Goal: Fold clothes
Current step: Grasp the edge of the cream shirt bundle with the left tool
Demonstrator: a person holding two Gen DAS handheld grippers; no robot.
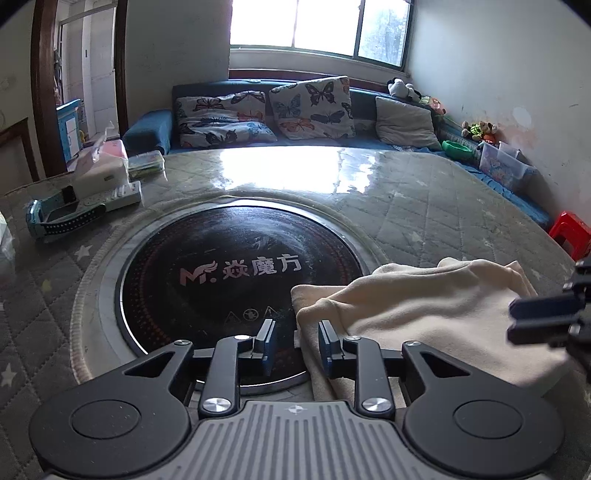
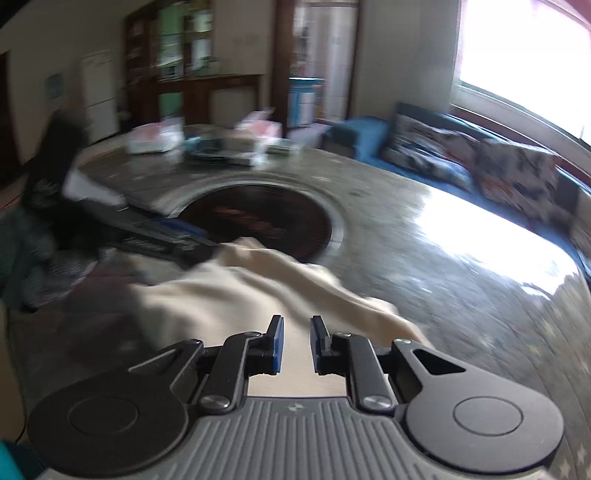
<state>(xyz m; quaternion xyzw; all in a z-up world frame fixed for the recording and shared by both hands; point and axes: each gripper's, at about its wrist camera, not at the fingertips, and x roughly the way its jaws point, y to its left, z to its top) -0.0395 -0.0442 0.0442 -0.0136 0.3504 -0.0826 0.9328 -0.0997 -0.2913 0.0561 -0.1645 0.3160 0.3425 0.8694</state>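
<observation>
I am holding my left tool (image 1: 296,345) low over the near rim of the round worktop (image 1: 424,206), its two fingers parted with nothing between them; the left fold of the cream garment (image 1: 424,314) is lying just beside the right finger. The garment is lying crumpled on the worktop, near me and to the right of the dark glass heater plate (image 1: 236,273) set in the middle, with one corner reaching over the plate's edge.

My right tool (image 2: 296,345) is hovering over the same garment (image 2: 236,295), its fingers also spread and gripping nothing, with cloth showing in the gap beneath them. Its view is blurred, so I cannot tell whether the pads are touching the fabric. From the left wrist view, this right tool (image 1: 543,319) is showing at the right edge, just over the garment's far side.

A blue watch (image 1: 62,218), a remote control (image 1: 118,194) and tissue packs (image 1: 103,166) are sitting at the far left of the worktop, well apart from the garment. A blue sofa (image 1: 147,133) with butterfly cushions (image 1: 310,107) is standing behind, under the window (image 1: 321,26).
</observation>
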